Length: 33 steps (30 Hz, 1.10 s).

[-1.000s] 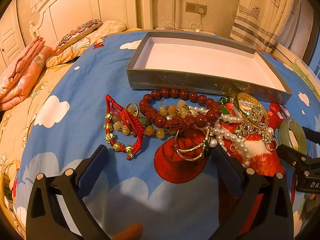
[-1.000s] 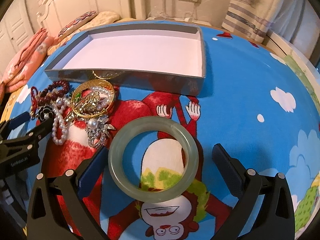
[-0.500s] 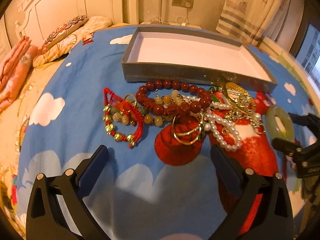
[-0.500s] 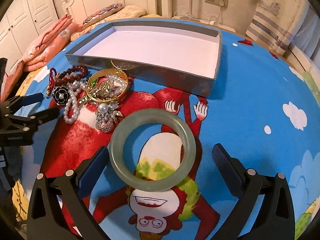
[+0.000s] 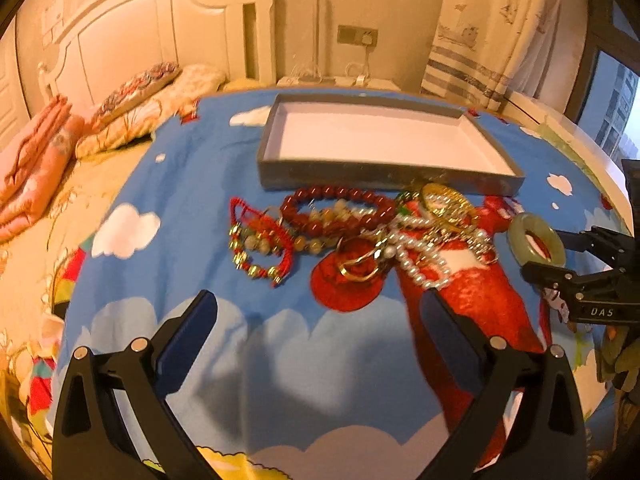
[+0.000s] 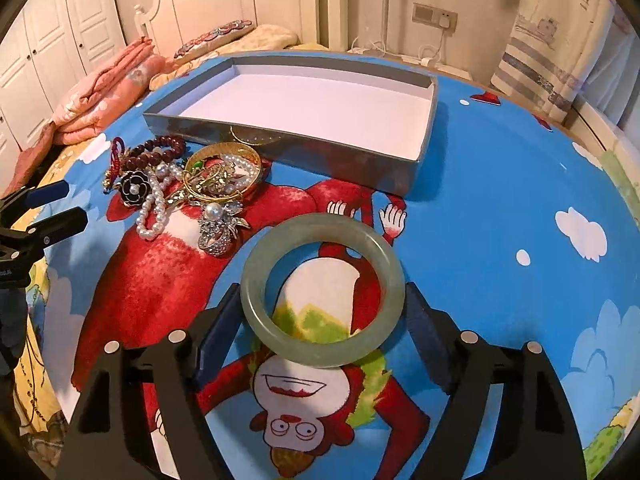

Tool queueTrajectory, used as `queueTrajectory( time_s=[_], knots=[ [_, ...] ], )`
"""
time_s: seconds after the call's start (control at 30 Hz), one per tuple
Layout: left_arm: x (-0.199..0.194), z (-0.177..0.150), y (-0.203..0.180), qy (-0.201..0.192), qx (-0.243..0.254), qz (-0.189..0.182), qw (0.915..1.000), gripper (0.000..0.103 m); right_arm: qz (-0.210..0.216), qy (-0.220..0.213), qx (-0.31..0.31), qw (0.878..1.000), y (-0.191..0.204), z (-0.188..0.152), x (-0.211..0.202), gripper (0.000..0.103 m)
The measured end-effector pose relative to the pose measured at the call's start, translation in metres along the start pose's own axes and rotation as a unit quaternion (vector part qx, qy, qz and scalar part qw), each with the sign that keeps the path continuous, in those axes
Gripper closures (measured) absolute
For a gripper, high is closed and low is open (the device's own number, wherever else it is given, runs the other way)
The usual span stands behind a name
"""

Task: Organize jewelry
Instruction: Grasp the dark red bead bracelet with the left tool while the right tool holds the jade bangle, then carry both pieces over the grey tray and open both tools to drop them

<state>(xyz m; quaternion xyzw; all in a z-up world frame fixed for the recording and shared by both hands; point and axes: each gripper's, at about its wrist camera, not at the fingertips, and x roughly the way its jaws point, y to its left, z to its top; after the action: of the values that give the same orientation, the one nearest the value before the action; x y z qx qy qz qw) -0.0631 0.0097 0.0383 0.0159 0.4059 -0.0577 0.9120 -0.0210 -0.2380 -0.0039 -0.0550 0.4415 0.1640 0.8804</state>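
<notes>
Jewelry pile [image 6: 180,184] before tray [image 6: 280,148]

Left tool [image 5: 318,332]: you see its arms cut off by the bottom edge.
Right tool [image 6: 324,320]: its pads sit behind the bangle [image 6: 322,290]; you can't tell if they touch.
Jewelry pile [image 5: 360,232]: blurred and tangled; your pieces overlap.
Gold ring [image 6: 256,136]: half hidden behind the tray [image 6: 280,150] wall.

The only lettering that reads is "DAS", in small white capitals on the black body of the right gripper [image 5: 560,254] (seen from the left wrist view, at the right edge). The left gripper [image 6: 60,206] carries a similar white mark on its body in the right wrist view, but it is too small and blurred to make out.
</notes>
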Motion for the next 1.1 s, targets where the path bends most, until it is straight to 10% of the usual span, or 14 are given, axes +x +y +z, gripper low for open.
queueTrajectory(
  time_s=[0.37,0.57,0.8,1.1],
  knots=[
    [0.001,0.043,-0.006,0.009,0.065,-0.016,0.9977,0.021,0.024,-0.061,0.019,0.998,-0.014,-0.003,-0.031,0.026],
    [0.033,0.067,-0.042,0.054,0.155,-0.023,0.9863,0.054,0.033,-0.069,0.029,0.997,-0.019,-0.004,-0.032,0.026],
    [0.061,0.065,-0.062,0.110,0.228,-0.022,0.9672,0.063,0.034,-0.078,0.047,0.995,-0.033,-0.009,-0.038,0.026],
    [0.066,0.073,-0.051,0.130,0.203,-0.061,0.9685,0.092,0.042,-0.086,0.051,0.994,-0.035,-0.011,-0.043,0.026]
  ],
)
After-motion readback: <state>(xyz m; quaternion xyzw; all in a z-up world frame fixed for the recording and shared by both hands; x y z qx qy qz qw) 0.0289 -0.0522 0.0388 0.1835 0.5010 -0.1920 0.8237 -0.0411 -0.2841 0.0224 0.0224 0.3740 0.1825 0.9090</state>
